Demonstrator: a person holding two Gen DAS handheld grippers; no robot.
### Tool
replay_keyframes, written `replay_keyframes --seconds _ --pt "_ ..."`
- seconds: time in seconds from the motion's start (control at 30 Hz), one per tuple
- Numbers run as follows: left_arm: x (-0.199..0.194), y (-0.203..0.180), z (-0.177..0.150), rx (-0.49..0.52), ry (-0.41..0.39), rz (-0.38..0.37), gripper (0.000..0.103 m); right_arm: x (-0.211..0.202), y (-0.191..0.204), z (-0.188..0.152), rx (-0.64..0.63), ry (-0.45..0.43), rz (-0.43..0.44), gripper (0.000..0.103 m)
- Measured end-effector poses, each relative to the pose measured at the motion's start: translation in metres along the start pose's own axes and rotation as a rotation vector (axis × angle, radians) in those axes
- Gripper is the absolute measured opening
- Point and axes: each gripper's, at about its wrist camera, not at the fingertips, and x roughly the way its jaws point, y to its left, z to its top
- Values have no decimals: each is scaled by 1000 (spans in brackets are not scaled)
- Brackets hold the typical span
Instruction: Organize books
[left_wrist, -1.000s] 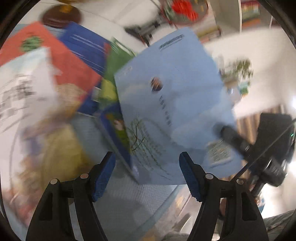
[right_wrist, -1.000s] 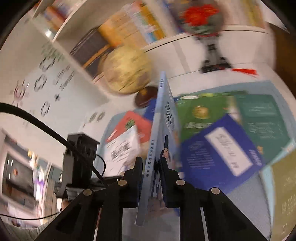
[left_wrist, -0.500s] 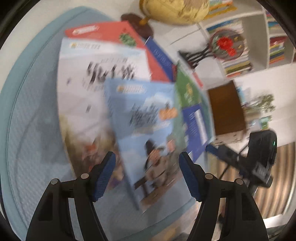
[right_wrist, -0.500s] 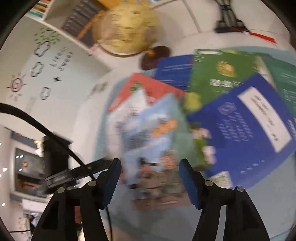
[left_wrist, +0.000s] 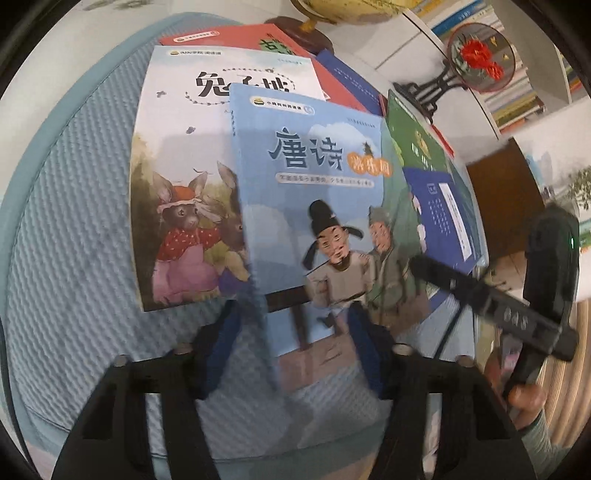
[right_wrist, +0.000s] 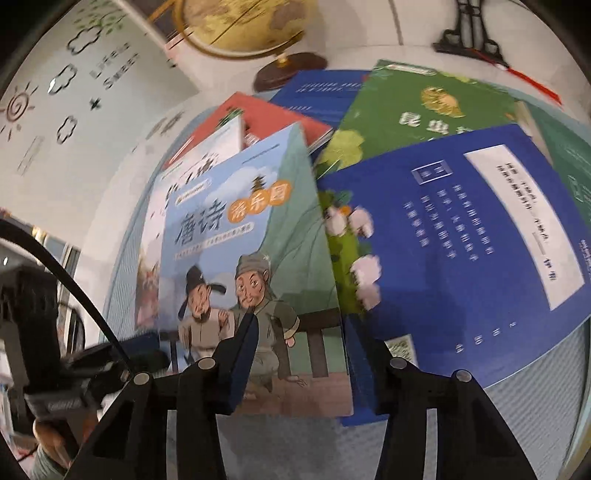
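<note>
Textured pale blue mat fills the lower frame and carries the scattered books. Left gripper, jaws just closing, stands released astride the near edge of the light blue poetry book; pads not pressing. Right gripper, jaws likewise closing, is released over the same book's lower right corner. Beneath it lies the white rabbit picture book. Right of centre: dark blue book, then green book. Upper frame: yellow globe.
</note>
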Motion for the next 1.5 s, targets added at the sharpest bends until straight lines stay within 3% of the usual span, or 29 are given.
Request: replay_keyframes --seconds 0.07,0.17,0.27,0.37,0.47,0.57,0.67,0.77,0.83,0.93,1.0,1.13,1.3,1.4,1.5 --pt "0 -3 -2 -44 -31 -9 45 -1 -2 -4 -11 19 33 47" --pt "-12 -8 -15 -105 -89 -139 45 -9 -7 -11 -36 30 41 47" --pt "-10 -21 -30 -95 -64 -221 45 -33 -32 -17 -4 44 124 47" --pt "6 -27 -45 -129 -26 -264 45 -44 -46 -22 6 48 136 47" --pt "23 -30 -53 -167 -29 -206 42 -37 -64 -28 27 93 97 47" --pt "27 -36 -56 -187 -69 -109 23 -26 -68 -34 36 128 88 47" --pt "29 -54 -57 -134 -88 5 21 -23 -64 -39 8 121 67 47" --pt "30 -60 -56 -122 -97 39 21 -20 -55 -40 -66 123 34 47" --pt "28 -53 -57 -169 -104 -15 21 -19 -56 -41 -73 122 42 48" --pt "14 -44 -60 -264 -147 -217 21 -19 -62 -42 -60 114 75 48" --pt "6 -44 -61 -287 -173 -287 21 -19 -68 -42 -36 110 107 48" --pt "23 -50 -60 -279 -142 -208 21 -22 -73 -43 -20 106 137 50" --pt "44 -59 -61 -305 -134 -177 19 -27 -79 -46 -33 100 155 51" --pt "39 -53 -62 -334 -120 -227 11 -32 -88 -46 -6 126 175 50" --pt "31 -50 -63 -412 -105 -371 11 -39 -97 -48 29 155 201 52"
